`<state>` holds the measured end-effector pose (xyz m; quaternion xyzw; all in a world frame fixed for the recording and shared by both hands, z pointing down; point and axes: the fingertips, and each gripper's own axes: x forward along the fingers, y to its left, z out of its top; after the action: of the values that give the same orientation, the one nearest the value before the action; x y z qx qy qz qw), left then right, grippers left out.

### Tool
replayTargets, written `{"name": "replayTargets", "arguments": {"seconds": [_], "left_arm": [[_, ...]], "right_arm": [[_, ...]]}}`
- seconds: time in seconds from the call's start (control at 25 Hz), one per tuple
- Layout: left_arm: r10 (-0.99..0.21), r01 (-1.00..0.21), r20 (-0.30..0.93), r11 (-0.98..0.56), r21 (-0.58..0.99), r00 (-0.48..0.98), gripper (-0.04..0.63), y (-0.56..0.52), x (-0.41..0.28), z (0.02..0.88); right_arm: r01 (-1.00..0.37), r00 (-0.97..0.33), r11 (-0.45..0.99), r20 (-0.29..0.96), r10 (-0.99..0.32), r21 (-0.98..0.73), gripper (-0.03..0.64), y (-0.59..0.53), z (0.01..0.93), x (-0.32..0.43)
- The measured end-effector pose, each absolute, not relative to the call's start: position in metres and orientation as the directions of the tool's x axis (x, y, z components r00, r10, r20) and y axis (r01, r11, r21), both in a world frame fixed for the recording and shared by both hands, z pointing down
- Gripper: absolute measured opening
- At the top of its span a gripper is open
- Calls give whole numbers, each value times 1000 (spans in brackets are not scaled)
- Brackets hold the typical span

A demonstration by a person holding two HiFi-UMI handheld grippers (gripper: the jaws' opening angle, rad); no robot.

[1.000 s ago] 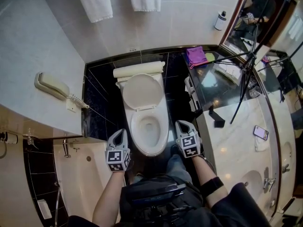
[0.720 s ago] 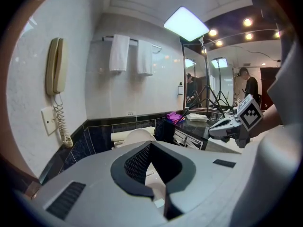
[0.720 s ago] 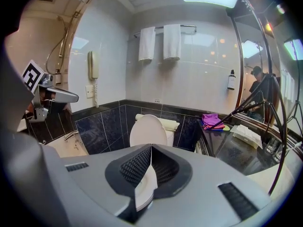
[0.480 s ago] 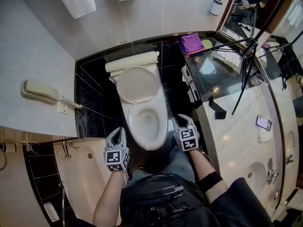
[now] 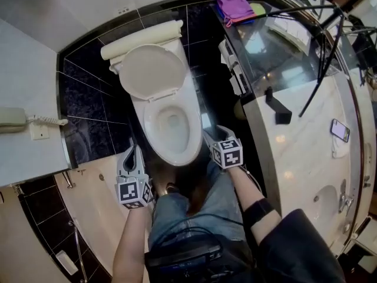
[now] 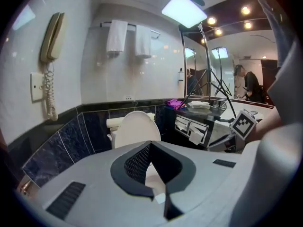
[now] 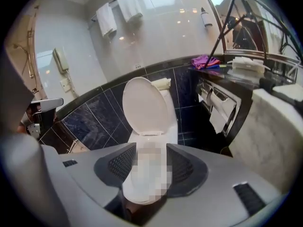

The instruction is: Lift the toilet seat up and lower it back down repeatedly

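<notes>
Now, from the head view, the toilet seat (image 5: 153, 72) is standing straight up at the back. The left tongs (image 5: 131, 154) and right tongs (image 5: 210, 134) are hanging low on either side of the bowl (image 5: 168, 128), not touching it. Looking through the left gripper view, the left tongs (image 6: 150, 145) are pinching shut on nothing. Looking through the right gripper view, the right tongs (image 7: 150, 162) have just been opening wide, holding nothing, and are facing the raised seat (image 7: 144, 108).

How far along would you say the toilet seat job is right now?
Done: toilet lid stands raised against the tank. In hand: nothing held; right gripper, jaws just opened, and shut left gripper flank the bowl. Left: lowering it back down.
</notes>
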<state>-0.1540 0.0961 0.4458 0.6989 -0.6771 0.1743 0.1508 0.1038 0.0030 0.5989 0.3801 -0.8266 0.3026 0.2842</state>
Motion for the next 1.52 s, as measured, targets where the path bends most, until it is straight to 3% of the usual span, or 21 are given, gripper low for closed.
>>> {"name": "replayTargets", "arguments": {"seconds": [0.36, 0.72, 1.2, 1.44, 1.52], "left_arm": [[-861, -999, 508, -45, -2, 37, -3, 99, -142, 562], [-839, -995, 540, -90, -30, 60, -3, 97, -141, 634], [-823, -993, 563, -114, -29, 78, -3, 91, -126, 679], [-812, -993, 578, -114, -23, 80, -3, 95, -126, 690], [-810, -994, 581, -110, -21, 77, -3, 97, -129, 691]], "right_arm": [[-832, -537, 370, 769, -346, -414, 224, 28, 767, 128], [-784, -619, 247, 747, -242, -570, 219, 59, 873, 114], [-719, -692, 119, 688, -221, -685, 215, 67, 938, 97], [-705, -704, 104, 676, -219, -701, 135, 66, 943, 82], [-710, -697, 82, 682, -223, -699, 138, 66, 944, 83]]}}
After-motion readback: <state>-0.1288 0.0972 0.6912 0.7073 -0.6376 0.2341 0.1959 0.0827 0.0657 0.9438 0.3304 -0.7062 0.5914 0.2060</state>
